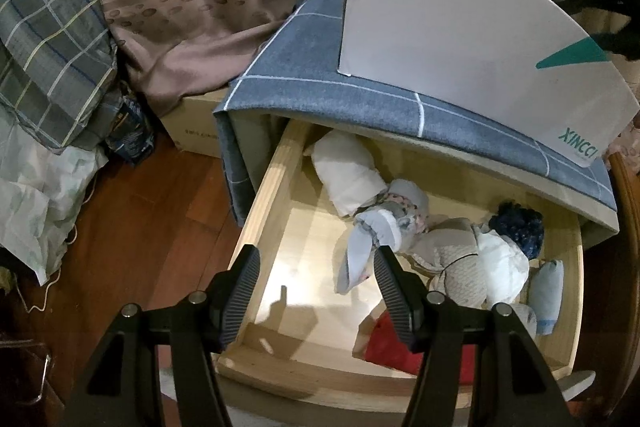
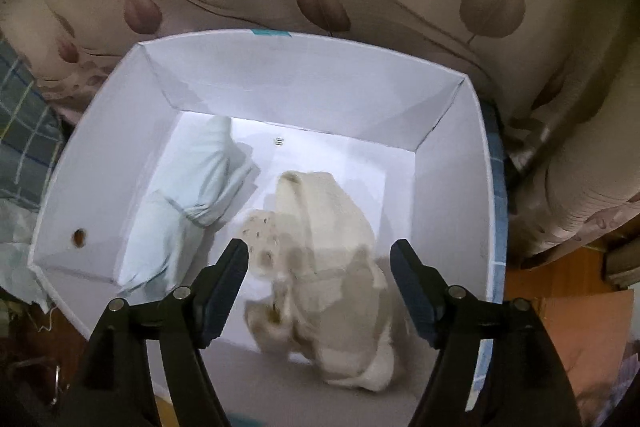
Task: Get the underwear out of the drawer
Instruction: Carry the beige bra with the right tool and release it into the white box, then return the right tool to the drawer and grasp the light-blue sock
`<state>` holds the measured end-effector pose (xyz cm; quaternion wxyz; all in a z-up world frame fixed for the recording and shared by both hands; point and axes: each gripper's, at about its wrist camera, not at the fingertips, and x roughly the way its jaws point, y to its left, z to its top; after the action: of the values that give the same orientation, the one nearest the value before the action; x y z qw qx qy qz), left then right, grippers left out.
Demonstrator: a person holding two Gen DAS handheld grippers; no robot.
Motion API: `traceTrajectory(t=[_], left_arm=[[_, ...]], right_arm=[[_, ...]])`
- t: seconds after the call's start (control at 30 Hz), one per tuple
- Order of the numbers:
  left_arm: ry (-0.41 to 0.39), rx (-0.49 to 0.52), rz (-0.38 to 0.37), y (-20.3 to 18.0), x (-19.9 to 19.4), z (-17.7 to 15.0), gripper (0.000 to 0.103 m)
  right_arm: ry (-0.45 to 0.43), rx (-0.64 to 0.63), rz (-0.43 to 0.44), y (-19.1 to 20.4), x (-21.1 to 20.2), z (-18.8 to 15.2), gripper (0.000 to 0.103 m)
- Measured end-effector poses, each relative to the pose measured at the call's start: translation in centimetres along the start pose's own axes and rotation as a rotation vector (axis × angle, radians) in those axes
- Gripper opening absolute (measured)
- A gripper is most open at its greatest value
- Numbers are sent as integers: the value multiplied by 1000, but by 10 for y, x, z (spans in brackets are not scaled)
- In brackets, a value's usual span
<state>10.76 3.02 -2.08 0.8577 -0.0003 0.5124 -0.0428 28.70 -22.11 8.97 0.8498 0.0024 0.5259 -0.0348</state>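
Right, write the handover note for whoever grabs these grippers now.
Left gripper: open, empty, over the open drawer.
Right gripper: open above the white box; the cream garment lies under it, blurred, no pads pressing on it.
Done: the cream garment and a pale blue roll are in the box, which sits on the cabinet top.
Left: the drawer holds a white roll, a patterned bundle, a dark blue piece, a red piece and others.
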Motion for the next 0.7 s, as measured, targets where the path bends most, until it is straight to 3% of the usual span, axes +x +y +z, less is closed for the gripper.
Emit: traceTrajectory(t=[0.2,0.37,0.53,0.7], left_arm=[[10,-22,3,3,0,-1,61],[17,-19,5,2,0,-1,61],[28,-13,7,2,0,-2,61],[38,-15,8,3,2,-2,61]], right_arm=[[-31,-39,53,-7,-51,-36,64],[5,-45,86,-25,-76,-91,58],[111,-23,88,-40,-57,-143,46],[215,17,89,-53,-18,-182,46]])
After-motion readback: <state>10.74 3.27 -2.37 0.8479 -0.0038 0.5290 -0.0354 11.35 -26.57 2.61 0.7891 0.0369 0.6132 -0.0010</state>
